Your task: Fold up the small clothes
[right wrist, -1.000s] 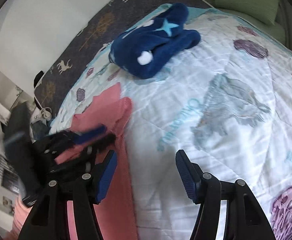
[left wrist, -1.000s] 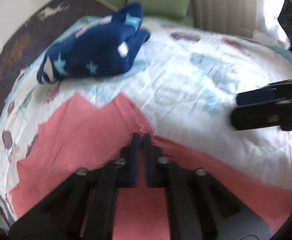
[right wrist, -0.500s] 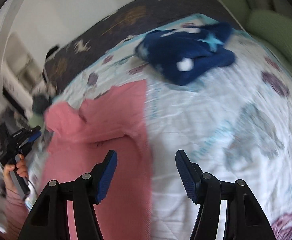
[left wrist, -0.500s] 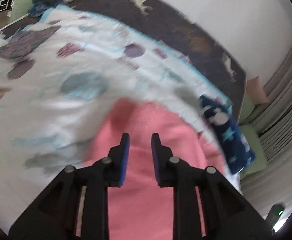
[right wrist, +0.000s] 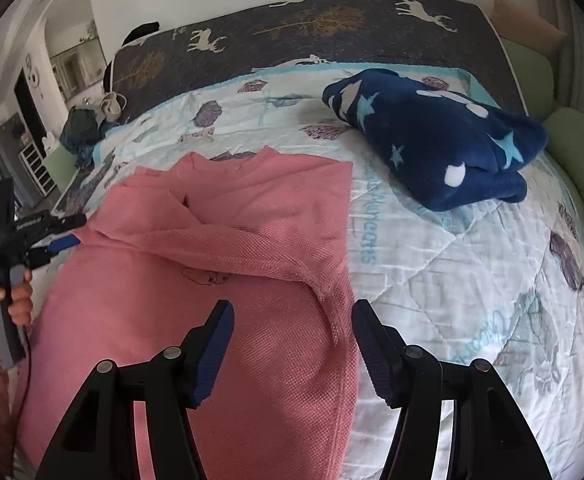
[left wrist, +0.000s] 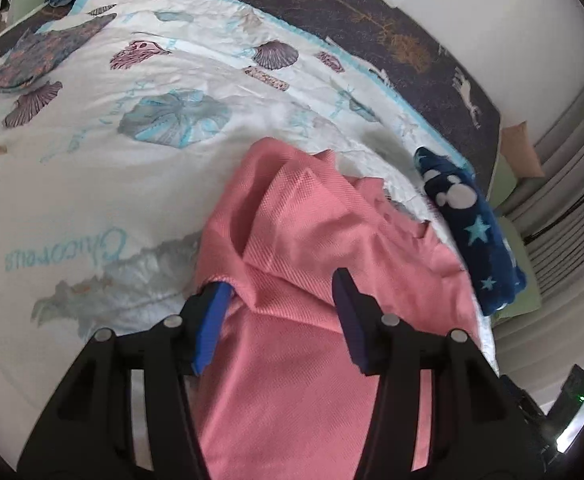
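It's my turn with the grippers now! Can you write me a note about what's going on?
Left gripper: jaws just opened, letting go; pink top lies under them, not pinched.
Right gripper: open, empty, over the top's right edge.
Pink top: on the quilt, one part folded over, still rumpled.
Blue star blanket: bunched behind it, untouched.
Left: smooth the top, finish folding.

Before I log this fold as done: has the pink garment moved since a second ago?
Yes. In the right wrist view the pink garment now has a flap folded over toward the navy star blanket, which lies unchanged on the quilt.
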{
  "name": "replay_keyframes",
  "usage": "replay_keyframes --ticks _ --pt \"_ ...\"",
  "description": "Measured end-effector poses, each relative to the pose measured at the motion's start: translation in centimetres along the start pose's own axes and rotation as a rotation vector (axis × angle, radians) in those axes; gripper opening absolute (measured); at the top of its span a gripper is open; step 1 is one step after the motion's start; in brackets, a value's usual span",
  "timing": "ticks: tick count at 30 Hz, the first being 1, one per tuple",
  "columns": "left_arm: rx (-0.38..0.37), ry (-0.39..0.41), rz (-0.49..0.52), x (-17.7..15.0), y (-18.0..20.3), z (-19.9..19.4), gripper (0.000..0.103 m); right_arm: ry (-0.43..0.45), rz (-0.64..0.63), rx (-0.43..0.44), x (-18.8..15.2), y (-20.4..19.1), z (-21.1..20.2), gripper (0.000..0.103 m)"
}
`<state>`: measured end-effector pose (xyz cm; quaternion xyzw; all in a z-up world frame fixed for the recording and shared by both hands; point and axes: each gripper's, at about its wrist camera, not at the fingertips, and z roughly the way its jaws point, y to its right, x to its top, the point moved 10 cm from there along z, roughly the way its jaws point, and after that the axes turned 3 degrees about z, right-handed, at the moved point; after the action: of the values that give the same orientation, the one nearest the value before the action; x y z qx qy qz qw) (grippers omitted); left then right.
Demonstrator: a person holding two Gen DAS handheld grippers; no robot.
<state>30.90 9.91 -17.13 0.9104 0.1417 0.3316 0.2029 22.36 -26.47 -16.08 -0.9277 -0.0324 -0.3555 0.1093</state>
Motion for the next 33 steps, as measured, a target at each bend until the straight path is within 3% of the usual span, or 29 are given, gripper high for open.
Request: replay_keyframes --ticks 4,5,6,12,14,15,16,17,19,22,27,30,33 --pt "0.003 -0.028 -0.019 0.5 -0.1 1.1 0.049 0.008 -0.082 -0.075 0.3 0.1 0.8 0.063" --pt "-0.003 -0.022 -0.011 0.7 0.1 1.1 0.023 0.009 -0.112 -0.096 0.3 0.1 1.1 0.063" --pt "0.002 -0.021 0.008 0.9 0.3 1.0 0.005 0.005 -0.152 -0.116 0.3 0.0 1.5 0.063" --pt "-0.075 0.1 0.065 2.8 3.3 -4.1 0.005 0.006 -0.232 -0.161 0.5 0.0 3.0 0.062" --pt "-0.048 0.102 0.104 2.7 3.4 -5.1 0.005 0.02 -0.214 -0.195 1.0 0.8 3.2 0.051" --pt "-0.027 0.097 0.12 2.6 3.2 -5.2 0.006 0.022 -0.198 -0.199 1.2 1.2 3.1 0.031" --pt "0.002 0.089 0.14 2.3 2.8 -5.2 0.006 0.022 -0.167 -0.185 1.4 1.6 3.0 0.017" --pt "0.04 0.081 0.162 2.0 2.1 -5.0 0.006 0.025 -0.134 -0.164 1.5 1.9 2.8 0.015" --pt "0.095 0.049 0.177 1.0 0.8 -4.3 0.01 0.042 -0.07 -0.139 1.7 2.9 2.3 0.014" --pt "0.105 0.034 0.174 -0.1 0.1 -4.1 0.022 0.034 -0.011 -0.18 1.3 4.9 1.9 0.013" --pt "0.099 0.09 0.223 0.2 1.7 -5.7 0.061 0.002 0.057 -0.103 0.4 5.9 1.6 0.013" --pt "0.106 0.143 0.201 1.0 1.9 -7.2 0.063 0.017 0.023 -0.085 0.4 4.9 1.0 0.016" --pt "0.046 0.148 0.172 1.6 2.4 -7.3 0.063 0.026 0.0 -0.062 0.7 3.7 1.0 0.02"
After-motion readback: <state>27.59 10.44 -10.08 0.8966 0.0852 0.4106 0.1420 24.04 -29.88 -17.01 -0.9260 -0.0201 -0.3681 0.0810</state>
